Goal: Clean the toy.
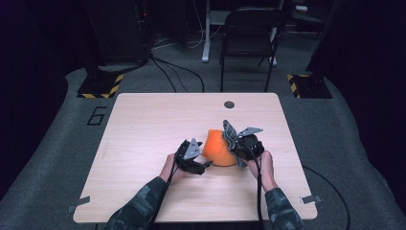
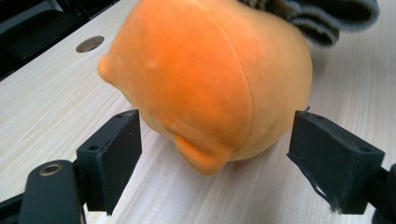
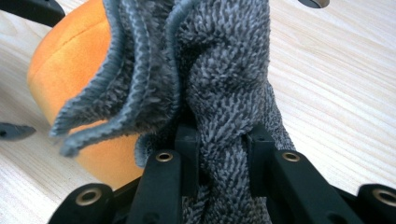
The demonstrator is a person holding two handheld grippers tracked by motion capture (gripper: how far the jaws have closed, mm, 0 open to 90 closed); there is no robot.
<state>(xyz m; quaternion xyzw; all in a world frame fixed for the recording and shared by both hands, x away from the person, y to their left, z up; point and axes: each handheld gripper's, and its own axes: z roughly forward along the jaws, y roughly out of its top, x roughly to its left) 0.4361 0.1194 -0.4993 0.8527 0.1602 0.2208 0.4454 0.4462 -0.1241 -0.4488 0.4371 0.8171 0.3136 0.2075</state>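
Note:
An orange plush toy (image 1: pixel 218 147) lies on the wooden table (image 1: pixel 153 120), between my two grippers. My left gripper (image 1: pixel 206 164) is at its left side and stands open. In the left gripper view its jaws flank the toy's (image 2: pixel 205 79) lower end without touching it, left gripper (image 2: pixel 217 154). My right gripper (image 1: pixel 237 143) is shut on a bunched grey towel (image 1: pixel 230 134) that rests against the toy's right side. In the right gripper view the right gripper (image 3: pixel 222 140) pinches a fold of the towel (image 3: pixel 219 70), with the toy (image 3: pixel 70 60) behind it on the left.
A round cable hole (image 1: pixel 229 104) sits near the table's far edge. A black chair (image 1: pixel 249 33) stands on the floor beyond the table. Bare tabletop spreads to the left and along the far side.

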